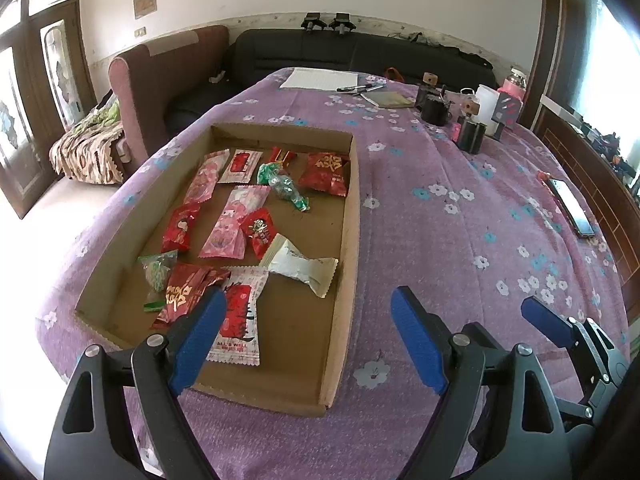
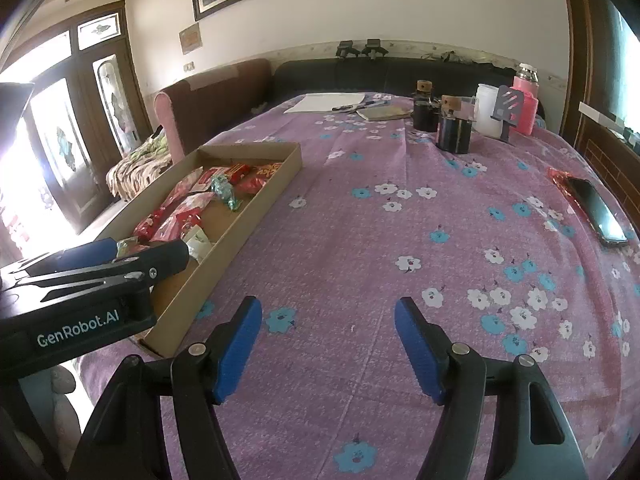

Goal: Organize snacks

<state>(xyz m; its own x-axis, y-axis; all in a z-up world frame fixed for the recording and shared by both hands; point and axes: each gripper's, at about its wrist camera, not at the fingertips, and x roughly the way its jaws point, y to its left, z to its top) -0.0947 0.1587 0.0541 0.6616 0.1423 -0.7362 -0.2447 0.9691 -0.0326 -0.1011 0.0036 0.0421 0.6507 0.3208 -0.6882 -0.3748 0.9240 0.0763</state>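
Left wrist view. Your left gripper (image 1: pixel 304 336) hangs over the near end of the cardboard tray (image 1: pixel 344 280), jaws spread wide, nothing held. Its left finger covers part of the white-and-red packet (image 1: pixel 240 320); its right finger lies outside the tray's right wall, above the purple cloth (image 1: pixel 440 220). The snacks lie loose inside the tray: white wrapper (image 1: pixel 304 266), pink packets (image 1: pixel 232 220), red pouch (image 1: pixel 326 174), green candy (image 1: pixel 284 186). Risk: straddling the wall, a descent would likely crush or tip the low cardboard edge. The packets overlap, so a closing pinch may take two.

Right wrist view. Your right gripper (image 2: pixel 328 344) hovers over bare cloth, wide open and empty, well apart from the tray (image 2: pixel 256 200). Open room lies ahead and to the right. The phone (image 2: pixel 596 210) sits near the bed's right edge, and the dark jars (image 2: pixel 452 132) stand at the far side. Your left gripper (image 2: pixel 120 256) crosses the tray's near end, so a reach leftward risks a collision.
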